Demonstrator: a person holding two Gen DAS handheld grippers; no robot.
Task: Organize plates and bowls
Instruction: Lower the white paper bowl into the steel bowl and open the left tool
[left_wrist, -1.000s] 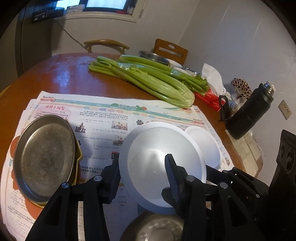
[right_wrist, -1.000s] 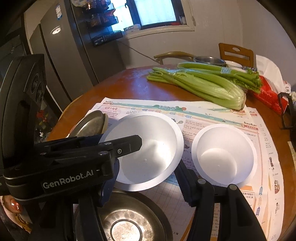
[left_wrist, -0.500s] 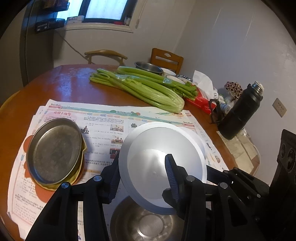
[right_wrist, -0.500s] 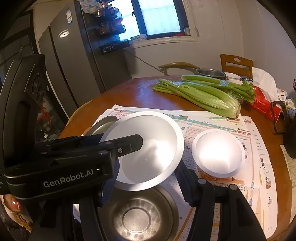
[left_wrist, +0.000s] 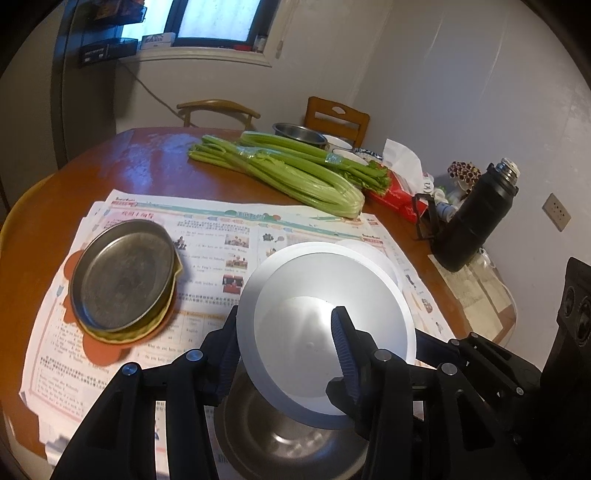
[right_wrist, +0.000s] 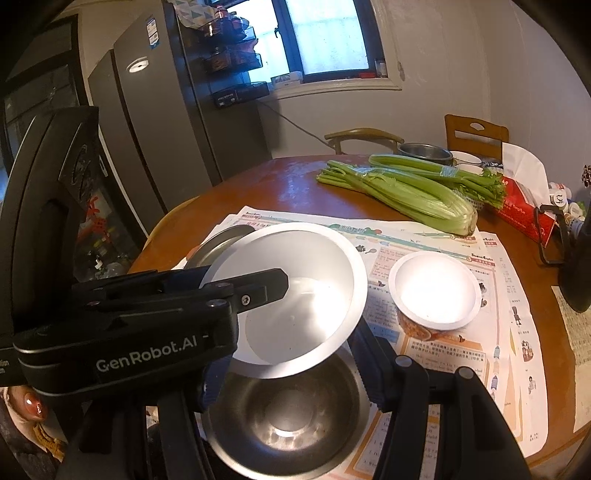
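Observation:
My left gripper (left_wrist: 286, 354) is shut on the rim of a large white bowl (left_wrist: 325, 325), held tilted in the air above a steel bowl (left_wrist: 284, 443) near the table's front edge. The same white bowl (right_wrist: 295, 295) and steel bowl (right_wrist: 284, 417) show in the right wrist view, where the left gripper (right_wrist: 255, 295) clamps the white bowl's rim. My right gripper (right_wrist: 288, 387) is open, its fingers on either side of the steel bowl. A small white bowl (right_wrist: 436, 291) stands on the newspaper to the right. A steel plate (left_wrist: 122, 273) lies on a yellow dish at the left.
Newspaper (left_wrist: 221, 229) covers the near half of the round wooden table (left_wrist: 140, 162). Celery bunches (left_wrist: 288, 173), a steel pot (left_wrist: 299, 133), a red tissue pack (left_wrist: 399, 199) and a black flask (left_wrist: 476, 218) stand at the far and right side. A fridge (right_wrist: 147, 122) stands to the left.
Both grippers have risen and drawn back from the table. The large white bowl came up with the left gripper, uncovering more of the steel bowl beneath it.

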